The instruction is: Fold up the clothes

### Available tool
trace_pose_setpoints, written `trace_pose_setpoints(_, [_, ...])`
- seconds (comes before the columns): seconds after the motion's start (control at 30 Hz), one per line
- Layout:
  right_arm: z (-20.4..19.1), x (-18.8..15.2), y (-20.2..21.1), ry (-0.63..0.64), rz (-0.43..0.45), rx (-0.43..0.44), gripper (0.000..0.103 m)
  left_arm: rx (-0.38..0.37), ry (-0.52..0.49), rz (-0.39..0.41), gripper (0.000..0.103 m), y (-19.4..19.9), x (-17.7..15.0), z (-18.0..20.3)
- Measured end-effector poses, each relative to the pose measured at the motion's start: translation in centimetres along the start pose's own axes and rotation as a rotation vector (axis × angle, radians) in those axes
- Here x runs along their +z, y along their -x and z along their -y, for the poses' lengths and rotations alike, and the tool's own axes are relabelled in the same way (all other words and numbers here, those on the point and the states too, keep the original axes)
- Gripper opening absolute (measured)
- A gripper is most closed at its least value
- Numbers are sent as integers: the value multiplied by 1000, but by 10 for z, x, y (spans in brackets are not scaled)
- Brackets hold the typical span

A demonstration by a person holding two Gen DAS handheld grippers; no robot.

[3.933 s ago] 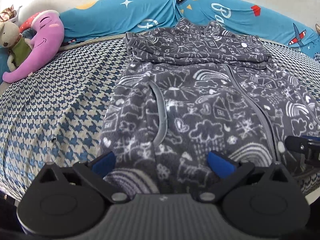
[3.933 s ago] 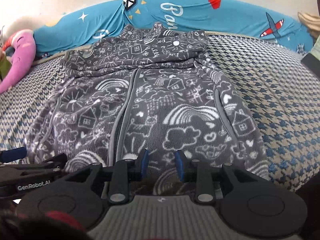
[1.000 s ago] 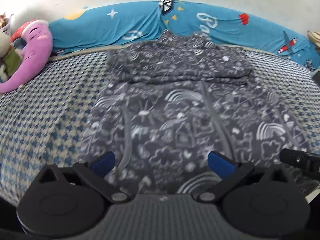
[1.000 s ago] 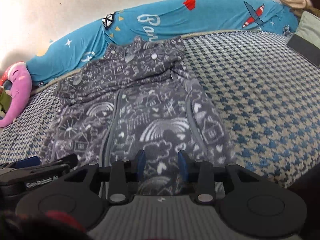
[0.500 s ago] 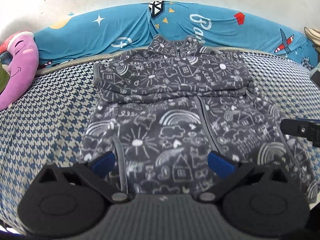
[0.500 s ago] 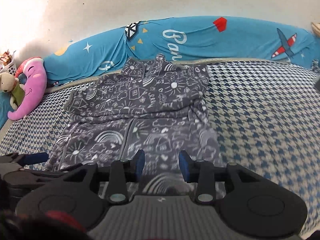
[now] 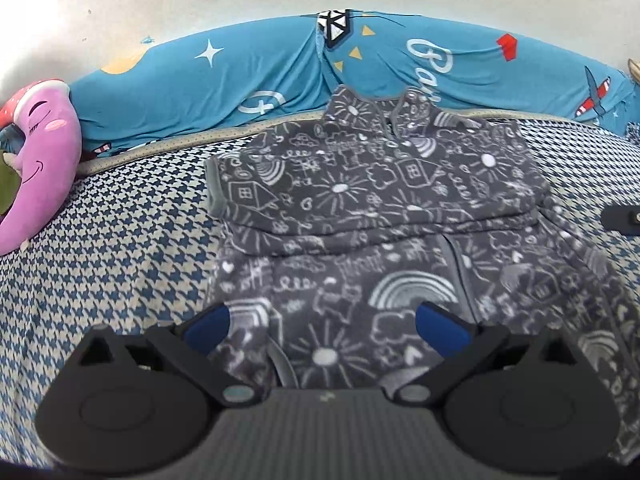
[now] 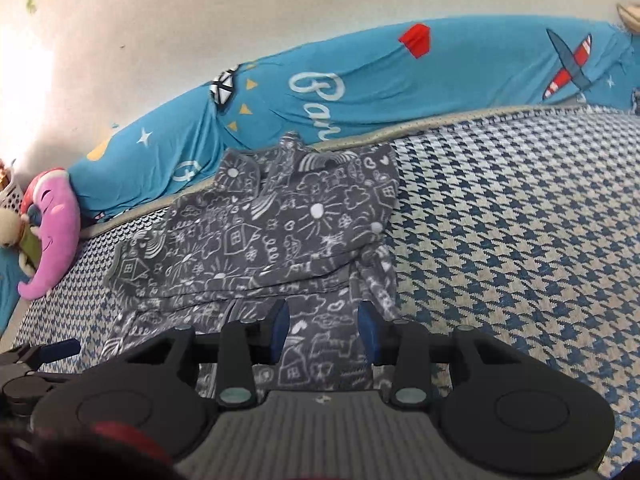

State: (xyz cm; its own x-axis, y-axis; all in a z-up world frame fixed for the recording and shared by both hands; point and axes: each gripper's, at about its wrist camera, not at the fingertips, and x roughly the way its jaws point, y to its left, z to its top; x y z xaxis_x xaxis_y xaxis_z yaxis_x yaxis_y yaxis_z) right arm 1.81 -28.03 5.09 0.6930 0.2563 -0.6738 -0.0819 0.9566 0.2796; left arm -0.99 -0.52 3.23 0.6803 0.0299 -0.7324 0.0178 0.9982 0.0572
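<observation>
Fleece jacket (image 7: 372, 216): centre of frame on the houndstooth bed (image 7: 120, 240), sleeves folded across the chest, hem nearest for the next fold.
Left hand-held gripper (image 7: 324, 326): jaws wide, empty.
Right hand-held gripper (image 8: 322, 330): half-open over the hem, gripping nothing.

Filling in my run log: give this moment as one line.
garment: grey jacket, sleeves folded | left gripper: open | right gripper: open | held: nothing

Both wrist views look steeply down, close over the bed, sharing the grey jacket (image 7: 372, 208) and blue bolster (image 8: 360, 80).
</observation>
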Motion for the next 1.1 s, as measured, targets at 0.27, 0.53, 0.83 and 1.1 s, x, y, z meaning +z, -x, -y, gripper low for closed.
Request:
trace_pose_setpoints(0.27, [16, 18, -19, -55, 20, -26, 38, 14, 73, -17, 103, -25, 13, -23])
trace_pose_setpoints(0.53, [44, 36, -48, -180, 26, -15, 44, 27, 83, -16, 103, -48, 30, -31])
trace_pose_setpoints(0.83, [58, 47, -88, -226, 3, -5, 45, 41, 155, 11, 103, -73, 60, -38])
trace_pose_setpoints(1.1, [65, 51, -125, -247, -25, -6, 46, 78, 177, -12, 103, -93, 69, -44])
